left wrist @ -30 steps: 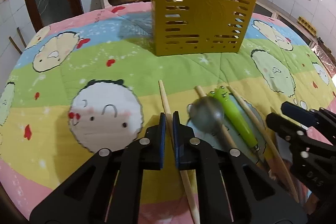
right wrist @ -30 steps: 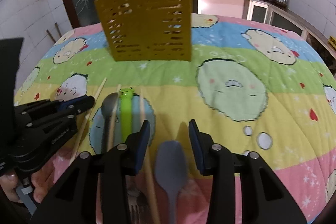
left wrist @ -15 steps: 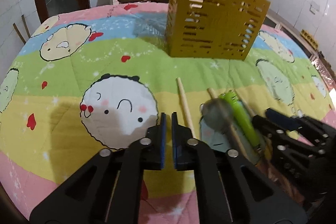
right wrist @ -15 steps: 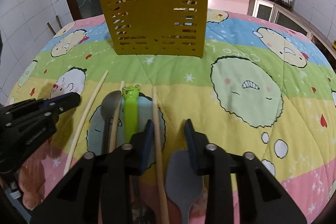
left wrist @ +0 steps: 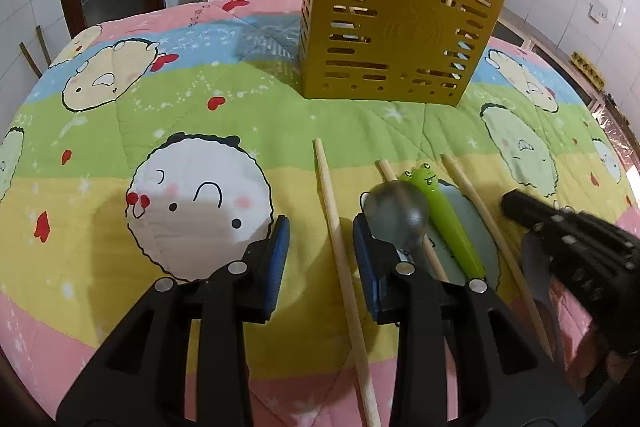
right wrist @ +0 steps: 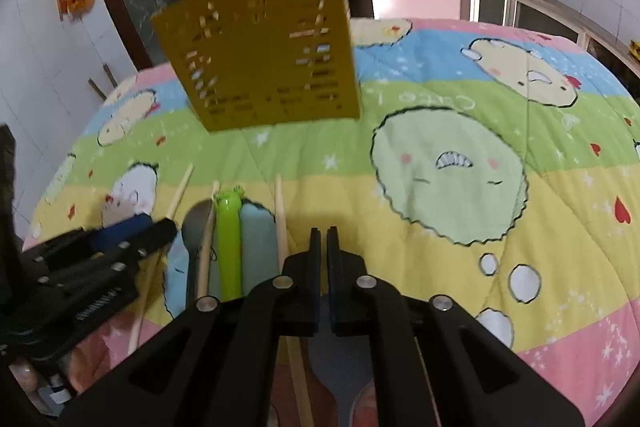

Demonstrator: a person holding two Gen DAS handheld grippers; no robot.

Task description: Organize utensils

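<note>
Utensils lay in a row on the cartoon-print quilt (left wrist: 192, 115), at about 5 o'clock in the left wrist view: a wooden chopstick (left wrist: 340, 255) running roughly 12 to 6, a grey metal spoon (left wrist: 396, 211) with a second wooden stick under its bowl, a green frog-topped utensil (left wrist: 444, 219) just beside the spoon at its 3 o'clock, then another chopstick (left wrist: 480, 215) further right. The perforated yellow utensil holder (left wrist: 396, 27) stood upright at 12 o'clock, well apart from the row, with chopsticks poking out of its top. The left gripper (left wrist: 320, 239) had just been opening; jaws parted, straddling the first chopstick, pads not touching it, right pad just beside the spoon bowl. The right gripper (right wrist: 323, 239) had just been closing; blue pads nearly together with a thin slit, nothing visible between the tips. A grey spatula-like utensil (right wrist: 340, 371) lay beneath the right gripper at 6 o'clock, mostly hidden; cannot tell if touched. In the right wrist view the left gripper sat at 8 o'clock, blurred, with the person's fingers (right wrist: 24, 379) under it. Holder blurred in that view too. Kitchen sink at 12 o'clock behind the holder in the left view; stove with pots at 1 o'clock in the right view.
</note>
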